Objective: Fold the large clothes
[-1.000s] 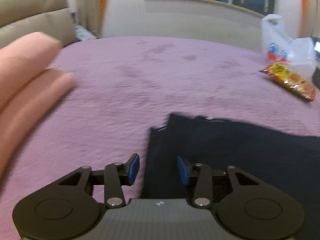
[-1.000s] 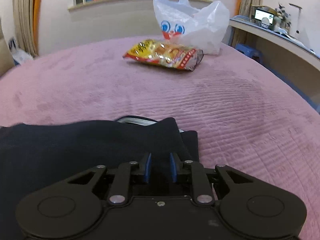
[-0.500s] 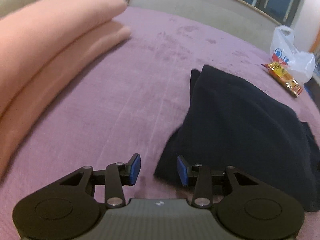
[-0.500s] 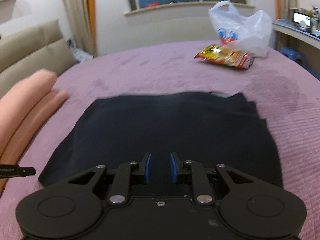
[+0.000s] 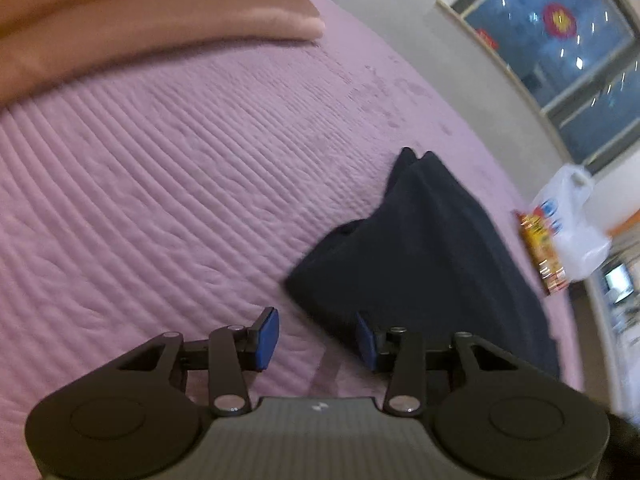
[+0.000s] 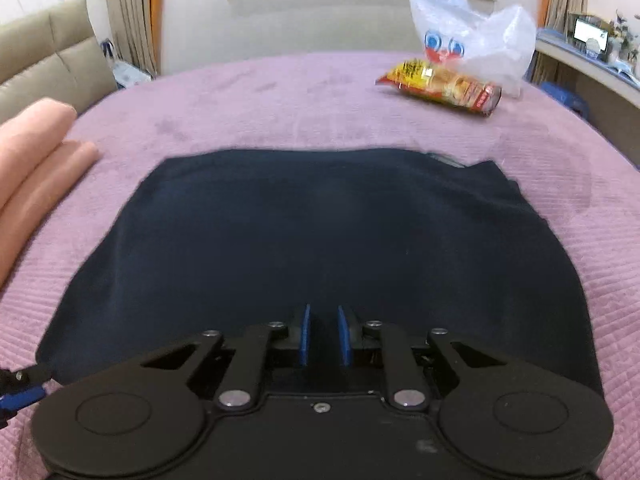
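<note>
A dark navy garment (image 6: 320, 240) lies folded flat on the purple bedspread (image 6: 280, 100). In the left wrist view the garment (image 5: 432, 240) runs away to the right, its near corner just ahead of the fingers. My left gripper (image 5: 316, 338) is open and empty, over the bedspread (image 5: 160, 200) at the garment's near left corner. My right gripper (image 6: 323, 334) hovers over the garment's near edge with the blue pads a narrow gap apart and nothing between them. The left gripper's tip (image 6: 20, 394) shows at the lower left of the right wrist view.
A folded pink blanket (image 6: 36, 148) lies along the left side, also in the left wrist view (image 5: 160, 12). A yellow snack packet (image 6: 440, 86) and a white plastic bag (image 6: 472, 36) sit at the far right. A beige headboard (image 6: 44, 60) is at the left.
Both grippers have pulled back from the garment's far edge to its near side. The left view has tilted and swung to the garment's near left corner. The garment lies flat.
</note>
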Demonstrator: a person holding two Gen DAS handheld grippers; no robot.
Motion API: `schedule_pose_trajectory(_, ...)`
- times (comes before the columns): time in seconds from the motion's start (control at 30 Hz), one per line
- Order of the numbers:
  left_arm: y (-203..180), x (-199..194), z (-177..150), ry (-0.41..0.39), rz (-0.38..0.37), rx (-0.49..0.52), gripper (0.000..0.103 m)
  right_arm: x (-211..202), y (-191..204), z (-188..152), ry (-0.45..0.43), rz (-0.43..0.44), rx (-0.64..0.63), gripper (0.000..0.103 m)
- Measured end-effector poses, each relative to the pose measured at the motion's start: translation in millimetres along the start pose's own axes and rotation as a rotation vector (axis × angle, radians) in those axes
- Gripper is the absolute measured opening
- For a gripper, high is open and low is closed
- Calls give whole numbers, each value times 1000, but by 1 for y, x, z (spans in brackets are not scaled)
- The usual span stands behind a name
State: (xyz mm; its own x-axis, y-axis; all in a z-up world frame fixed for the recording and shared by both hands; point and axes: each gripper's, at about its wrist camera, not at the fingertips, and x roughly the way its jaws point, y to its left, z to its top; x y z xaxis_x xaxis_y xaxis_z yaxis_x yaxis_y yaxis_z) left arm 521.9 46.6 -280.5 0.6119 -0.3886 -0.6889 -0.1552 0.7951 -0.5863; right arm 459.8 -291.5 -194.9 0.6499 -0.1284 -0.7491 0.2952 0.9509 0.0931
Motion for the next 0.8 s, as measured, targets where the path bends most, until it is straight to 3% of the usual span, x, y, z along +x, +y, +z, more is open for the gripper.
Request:
schedule_pose_trajectory(0.1,1,9,-4,-26,-29,-46,48,20,-4,-6,59,38,2,19)
schedule_pose_trajectory(0.27,1,27,2,-45,-111,-112,55,26,-16,0,76,97,61,18)
schedule_pose_trajectory(0.37,3,37,6,-39,-206,-195,56,7,-21,8,20,178,101,18)
schedule_pose_trajectory(0.43,6,44,2,-29,-260,-254,56,2,-16,9,3,166,77,18)
schedule_pose_trajectory(0.53,-7,57,-3,-30,-263,-238,56,27,-11,-2,72,143,58,18)
schedule_pose_trajectory(0.6,-20,70,0,-35,-255,-209,56,39,-13,-6,70,154,86,18)
schedule_pose_trajectory(0.63,-26,76,3,-39,-241,-193,47,41,-14,-5,67,158,92,18)
schedule_pose_trajectory(0.67,-35,82,7,-45,-215,-164,28,43,-14,-4,66,157,89,18)
schedule_pose_trajectory(0.7,-44,85,11,-55,-190,-129,18,43,-12,-5,61,154,80,18)
schedule_pose_trajectory(0.77,-68,79,17,-96,-181,-28,9,43,-10,-9,40,151,52,18)
schedule_pose_trajectory(0.8,-91,69,17,-129,-174,84,8,42,-12,-12,30,157,56,18)
